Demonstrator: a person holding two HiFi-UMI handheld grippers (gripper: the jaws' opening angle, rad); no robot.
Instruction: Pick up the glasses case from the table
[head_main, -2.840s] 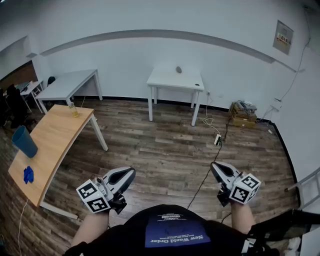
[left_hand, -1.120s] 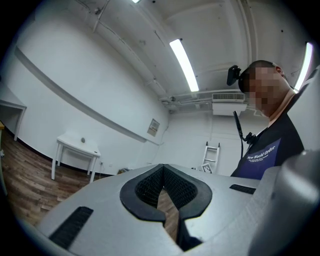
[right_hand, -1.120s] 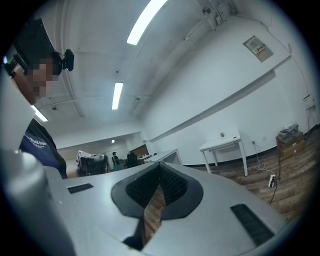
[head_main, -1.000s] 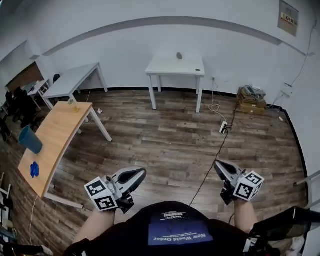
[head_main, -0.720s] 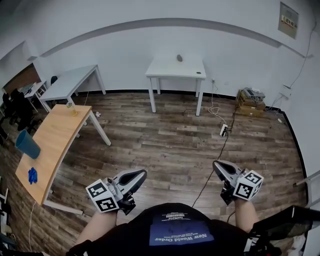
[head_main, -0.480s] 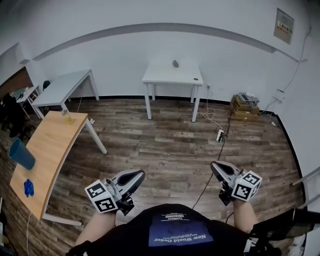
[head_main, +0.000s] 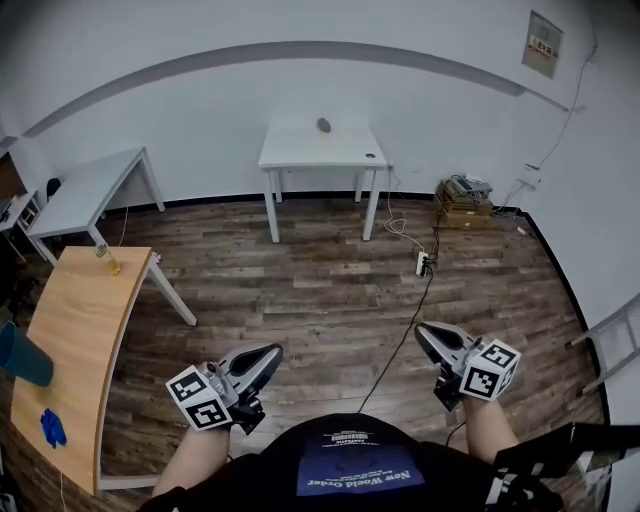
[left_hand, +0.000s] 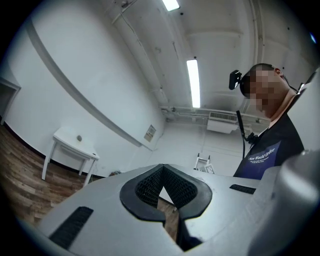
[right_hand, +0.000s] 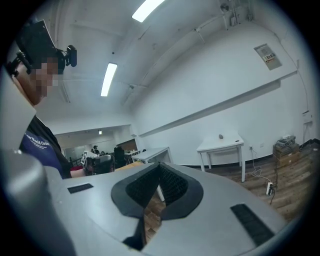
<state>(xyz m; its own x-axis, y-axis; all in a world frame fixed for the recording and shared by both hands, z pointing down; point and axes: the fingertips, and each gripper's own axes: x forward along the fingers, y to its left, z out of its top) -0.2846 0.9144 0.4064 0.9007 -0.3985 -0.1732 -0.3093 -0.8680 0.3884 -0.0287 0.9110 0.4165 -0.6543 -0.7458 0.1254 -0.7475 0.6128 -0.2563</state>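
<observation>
Tools hang low by the person's body (head_main: 350, 465), left tool (head_main: 266, 353) and right tool (head_main: 424, 334) each pressed together, empty. A black cable (head_main: 404, 330) on the floor (head_main: 300, 290) ahead could catch a foot, I think; the blue cup (head_main: 20, 352) on the wooden surface (head_main: 75, 320) at left hides its contents. Farthest, the glasses case (head_main: 324, 125) lies on the white surface (head_main: 300, 150) by the wall (head_main: 200, 110).

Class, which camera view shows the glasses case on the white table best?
The head view: it looks down on the glasses case, a dark oval near the back edge of the white table. Both gripper views show it only as a tiny distant speck.
</observation>
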